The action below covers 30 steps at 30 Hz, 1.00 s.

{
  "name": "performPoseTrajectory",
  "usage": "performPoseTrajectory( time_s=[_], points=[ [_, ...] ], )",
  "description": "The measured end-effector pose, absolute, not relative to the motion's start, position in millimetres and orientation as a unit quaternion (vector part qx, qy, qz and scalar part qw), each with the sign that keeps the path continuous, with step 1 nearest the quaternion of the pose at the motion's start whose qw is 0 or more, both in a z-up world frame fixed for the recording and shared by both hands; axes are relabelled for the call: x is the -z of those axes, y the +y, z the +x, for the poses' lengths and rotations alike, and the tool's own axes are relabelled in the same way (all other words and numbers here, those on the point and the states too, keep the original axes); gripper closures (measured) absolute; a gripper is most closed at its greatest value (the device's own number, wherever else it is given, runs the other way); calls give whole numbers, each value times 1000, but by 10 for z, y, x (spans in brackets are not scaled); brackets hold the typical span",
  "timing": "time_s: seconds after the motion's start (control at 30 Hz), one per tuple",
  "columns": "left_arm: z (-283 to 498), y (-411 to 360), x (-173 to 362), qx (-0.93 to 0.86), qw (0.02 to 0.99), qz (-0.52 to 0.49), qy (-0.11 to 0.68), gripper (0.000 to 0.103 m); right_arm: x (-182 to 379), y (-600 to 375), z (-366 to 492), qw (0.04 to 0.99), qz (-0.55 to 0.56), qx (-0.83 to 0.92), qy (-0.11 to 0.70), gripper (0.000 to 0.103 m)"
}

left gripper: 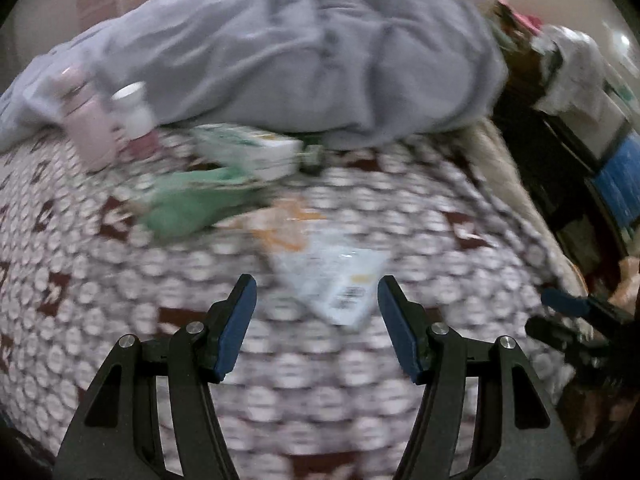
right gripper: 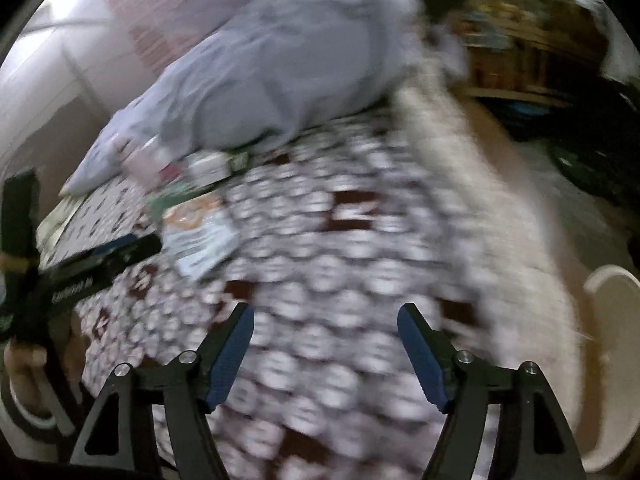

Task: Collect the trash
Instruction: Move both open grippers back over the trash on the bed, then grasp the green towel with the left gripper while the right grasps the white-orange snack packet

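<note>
On the patterned bedspread [left gripper: 360,420] in the left wrist view the count is one white wrapper with a barcode [left gripper: 340,284] at lower centre, one green wrapper [left gripper: 188,204] left of centre, and one white-and-green carton [left gripper: 248,150] above it. At the upper left stand one pink bottle [left gripper: 90,124] and one white-capped bottle [left gripper: 134,110], and one grey quilt [left gripper: 300,52] fills the top. Blur hides any smaller pieces.
</note>
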State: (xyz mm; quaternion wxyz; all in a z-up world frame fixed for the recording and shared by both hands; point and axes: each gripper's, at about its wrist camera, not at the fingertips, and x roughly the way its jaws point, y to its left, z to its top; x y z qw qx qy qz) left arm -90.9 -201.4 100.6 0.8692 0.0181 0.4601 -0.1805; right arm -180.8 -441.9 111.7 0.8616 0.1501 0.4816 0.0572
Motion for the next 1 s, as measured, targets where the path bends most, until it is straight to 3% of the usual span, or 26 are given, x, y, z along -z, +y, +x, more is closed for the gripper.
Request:
performPoseTrajectory(
  time_s=[0.43, 1.0],
  points=[
    [-229, -1056, -840, 182, 867, -6, 464, 37, -911, -3323, -827, 845, 78, -183, 495, 21],
    [542, -1476, -381, 261, 829, 130, 478, 35, -466, -3055, -315, 826, 41, -189, 529, 19]
  ],
)
